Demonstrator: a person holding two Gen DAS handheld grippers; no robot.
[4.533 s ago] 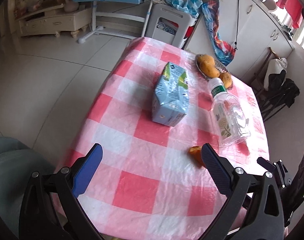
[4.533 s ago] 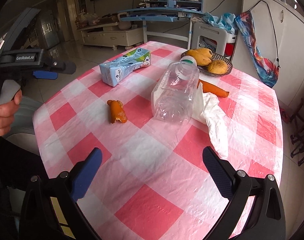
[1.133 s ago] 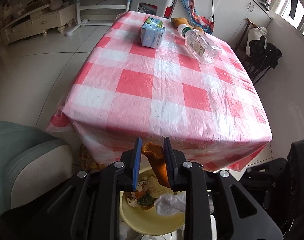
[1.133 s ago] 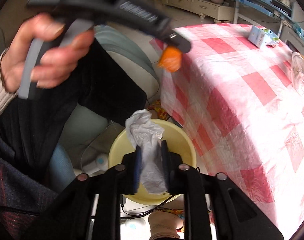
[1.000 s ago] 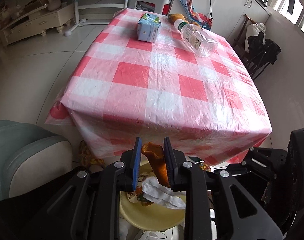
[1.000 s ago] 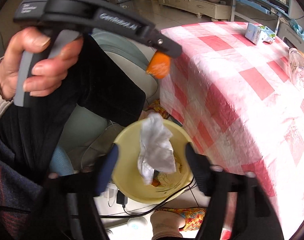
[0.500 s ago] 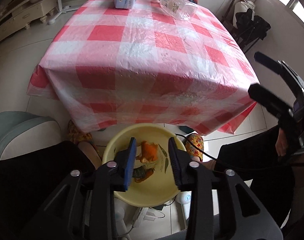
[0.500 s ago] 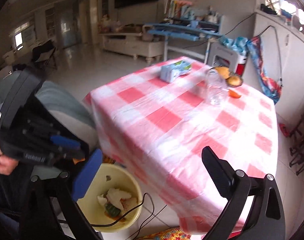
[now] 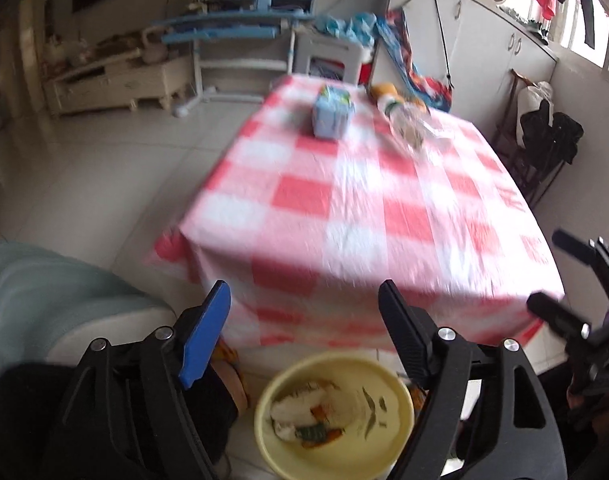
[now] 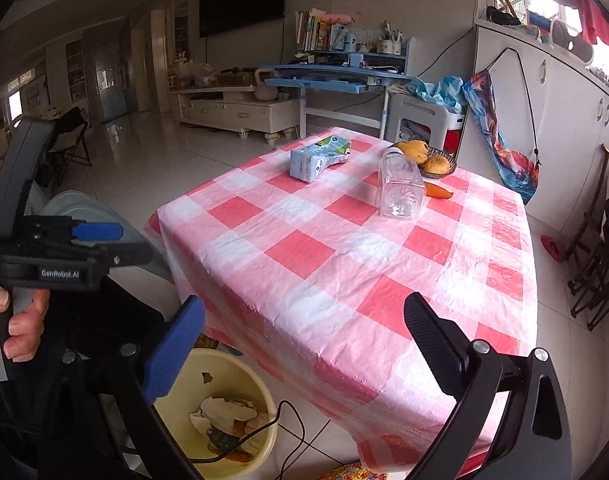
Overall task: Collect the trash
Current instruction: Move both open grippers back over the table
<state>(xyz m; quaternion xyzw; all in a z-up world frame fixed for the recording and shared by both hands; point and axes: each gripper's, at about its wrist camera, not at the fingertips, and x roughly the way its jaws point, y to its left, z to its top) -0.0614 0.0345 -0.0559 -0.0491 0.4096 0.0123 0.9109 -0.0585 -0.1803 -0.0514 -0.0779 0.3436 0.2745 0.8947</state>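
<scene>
A yellow bin [image 9: 402,386] [image 10: 270,408] stands on the floor at the table's near edge. In it lie a white tissue [image 9: 298,404] [image 10: 224,408] and an orange peel [image 9: 322,412] [image 10: 238,456]. My left gripper [image 9: 304,292] [image 10: 136,243] hovers above the bin; its jaws are opening and nothing is between them. My right gripper [image 10: 304,300] is open and empty, facing the table. On the far half of the pink checked tablecloth [image 10: 344,248] lie a blue carton [image 10: 320,156] [image 9: 332,110], a clear plastic bottle [image 10: 398,188] [image 9: 408,122] and an orange scrap [image 10: 438,190].
A bowl of yellow fruit [image 10: 428,158] sits at the table's far edge. A black cable [image 10: 290,414] trails over the bin's rim. A grey-green seat [image 9: 44,292] is at the left, with the person's dark-clothed legs beside the bin. Folding chairs [image 10: 596,248] stand at the right.
The left gripper let the orange peel drop into the bin, widened and tilted up. The right gripper dropped the tissue into the bin, opened wide and swung up toward the table.
</scene>
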